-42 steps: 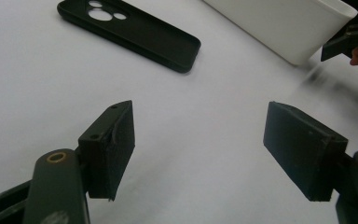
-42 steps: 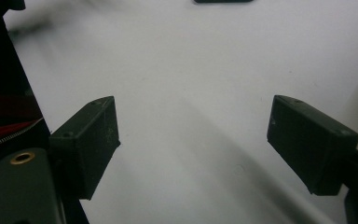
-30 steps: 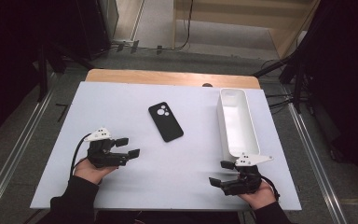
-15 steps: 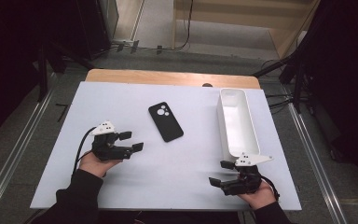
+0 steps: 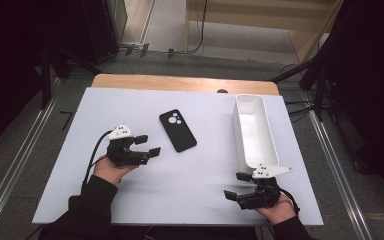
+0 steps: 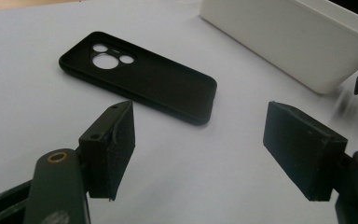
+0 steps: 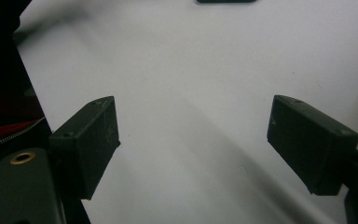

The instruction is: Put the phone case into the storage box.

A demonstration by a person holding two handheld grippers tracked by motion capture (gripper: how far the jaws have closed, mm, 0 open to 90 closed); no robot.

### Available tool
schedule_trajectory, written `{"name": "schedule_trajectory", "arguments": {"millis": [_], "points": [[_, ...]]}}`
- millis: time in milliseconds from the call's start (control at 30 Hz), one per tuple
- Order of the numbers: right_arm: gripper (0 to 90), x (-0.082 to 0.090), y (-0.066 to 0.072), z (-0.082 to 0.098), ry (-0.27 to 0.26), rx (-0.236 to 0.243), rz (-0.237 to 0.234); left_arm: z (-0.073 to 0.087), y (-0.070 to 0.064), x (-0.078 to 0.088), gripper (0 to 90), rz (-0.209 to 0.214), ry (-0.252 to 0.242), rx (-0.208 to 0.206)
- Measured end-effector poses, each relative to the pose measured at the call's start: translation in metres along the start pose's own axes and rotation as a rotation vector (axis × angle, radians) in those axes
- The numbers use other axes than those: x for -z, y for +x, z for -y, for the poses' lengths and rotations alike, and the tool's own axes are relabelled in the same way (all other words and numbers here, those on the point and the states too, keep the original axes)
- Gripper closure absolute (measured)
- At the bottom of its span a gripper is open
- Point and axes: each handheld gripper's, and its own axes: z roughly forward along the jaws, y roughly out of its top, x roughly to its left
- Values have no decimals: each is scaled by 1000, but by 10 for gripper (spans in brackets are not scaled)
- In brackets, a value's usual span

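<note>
Between the wide-spread jaws of the left gripper (image 5: 148, 145) lies nothing but bare white tabletop; the pads grip nothing, as the left gripper view confirms (image 6: 200, 154). Just ahead of those jaws, near but not touching, a black phone (image 5: 178, 130) lies flat with its camera cluster facing up; in the left gripper view it lies slantwise beyond the jaw tips (image 6: 140, 77). Past the phone, farther from this gripper, a long white tray (image 5: 268, 131) stands on the table, its near wall showing at the top right of the left gripper view (image 6: 289, 42).

Well apart from the left gripper, at the near right corner of the table, the right gripper (image 5: 237, 185) rests in the person's hand with its jaws likewise standing wide and empty (image 7: 193, 144). The near end of the tray is just beside it. Only plain tabletop lies before its pads, with a sliver of the phone at the far top edge of the right gripper view (image 7: 226, 1).

Under both grippers spreads the white table (image 5: 130, 107), smooth and matte, with a strip of wood (image 5: 180, 83) along its far edge. Around the table runs a grey floor (image 5: 30, 165) with metal rails on either side, dark stands beyond the far corners, and pale wooden furniture (image 5: 260, 20) at the back of the dim room.
</note>
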Motion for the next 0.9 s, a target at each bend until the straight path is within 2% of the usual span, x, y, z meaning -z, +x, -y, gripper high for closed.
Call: {"name": "schedule_trajectory", "arguments": {"millis": [167,267,367,500,633,700,767,833,900], "points": [[151,0,0,0,1,1,0,-4,0,-8,250,0,4,-8],[151,0,0,0,2,3,-2,-7,0,-15,251,2,3,-1],[151,-1,0,-1,-1,4,-2,-9,-1,-21,251,7,-18,24],[151,-2,0,-1,-5,13,0,-14,-3,-30,251,-9,-18,-1],[151,-2,0,-1,-5,13,-2,-17,-2,-35,252,-8,-23,6],[151,-2,-1,-1,-5,13,-1,-20,-3,-39,253,-17,-47,-9],[151,-1,0,-1,-5,5,-2,-21,-3,-41,279,-20,-48,-7],[151,-1,0,-1,-4,5,-3,-25,-6,-45,279,14,-56,23],[151,-1,0,-1,-5,6,-3,-29,-12,-49,279,7,-51,-7]]}}
